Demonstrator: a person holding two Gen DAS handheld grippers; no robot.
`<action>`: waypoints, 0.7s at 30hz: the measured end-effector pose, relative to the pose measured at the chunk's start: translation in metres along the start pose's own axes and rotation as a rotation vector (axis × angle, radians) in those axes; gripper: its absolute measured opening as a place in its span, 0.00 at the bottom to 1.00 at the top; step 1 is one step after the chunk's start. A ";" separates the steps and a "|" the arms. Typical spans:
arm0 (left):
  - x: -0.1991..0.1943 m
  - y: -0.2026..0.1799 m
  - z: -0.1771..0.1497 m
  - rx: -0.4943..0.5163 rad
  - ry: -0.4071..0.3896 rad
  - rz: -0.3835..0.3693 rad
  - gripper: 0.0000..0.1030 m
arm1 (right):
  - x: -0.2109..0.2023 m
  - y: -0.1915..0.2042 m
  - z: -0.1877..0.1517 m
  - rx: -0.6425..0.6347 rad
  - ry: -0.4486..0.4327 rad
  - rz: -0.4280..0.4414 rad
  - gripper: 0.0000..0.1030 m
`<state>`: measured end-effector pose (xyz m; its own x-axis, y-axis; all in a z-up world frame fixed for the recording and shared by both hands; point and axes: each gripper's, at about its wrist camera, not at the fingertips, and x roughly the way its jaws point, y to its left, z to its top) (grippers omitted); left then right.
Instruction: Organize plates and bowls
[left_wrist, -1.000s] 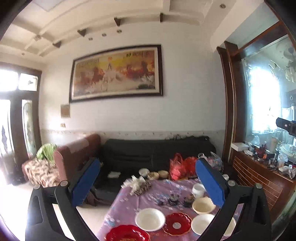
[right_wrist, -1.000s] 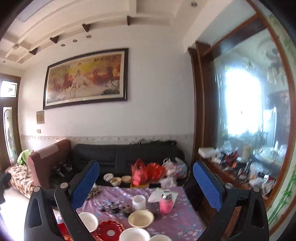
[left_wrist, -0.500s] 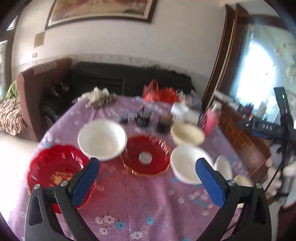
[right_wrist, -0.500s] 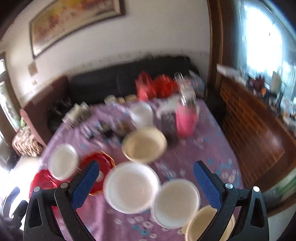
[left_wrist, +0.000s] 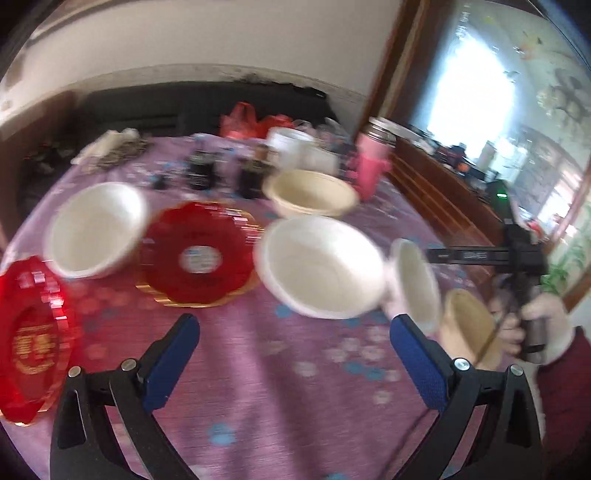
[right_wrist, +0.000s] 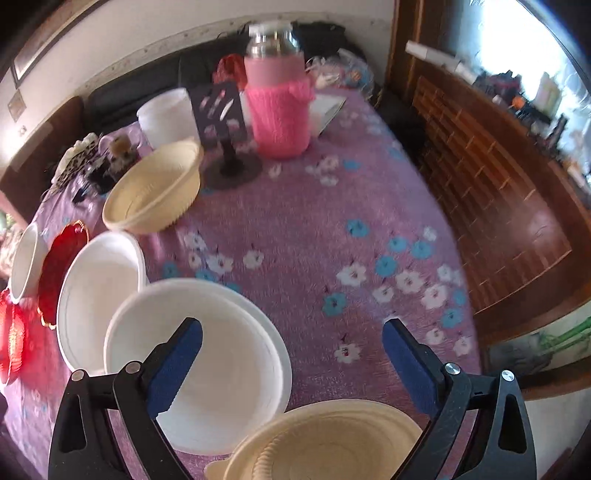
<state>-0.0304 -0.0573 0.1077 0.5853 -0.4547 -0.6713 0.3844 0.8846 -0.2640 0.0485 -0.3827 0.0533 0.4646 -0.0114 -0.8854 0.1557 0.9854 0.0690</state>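
Hovering with jaws released, the right gripper (right_wrist: 291, 354) lies nearest the cream bowl (right_wrist: 321, 443) at lower frame centre, the left gripper (left_wrist: 295, 354) likewise empty.

White bowls (right_wrist: 195, 373), cream bowls (right_wrist: 155, 188), red plates (left_wrist: 201, 254) — upright, spread along the purple tablecloth (right_wrist: 314, 240).

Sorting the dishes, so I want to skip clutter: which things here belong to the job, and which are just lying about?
Job: white bowls; cream bowls; red plates.

Lying about: pink-sleeved bottle, white cup, dark card stand, red bags.
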 end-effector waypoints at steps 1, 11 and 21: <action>0.006 -0.009 0.002 0.001 0.017 -0.034 0.92 | 0.004 -0.003 -0.001 -0.002 0.005 0.013 0.96; 0.086 -0.076 -0.004 -0.002 0.213 -0.143 0.54 | 0.023 0.007 -0.008 -0.134 0.042 0.107 0.91; 0.133 -0.081 -0.004 -0.067 0.281 -0.133 0.48 | 0.053 0.005 -0.006 -0.142 0.131 0.182 0.52</action>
<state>0.0138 -0.1890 0.0368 0.3092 -0.5282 -0.7908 0.3910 0.8286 -0.4005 0.0690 -0.3779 0.0037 0.3552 0.1809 -0.9171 -0.0484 0.9833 0.1752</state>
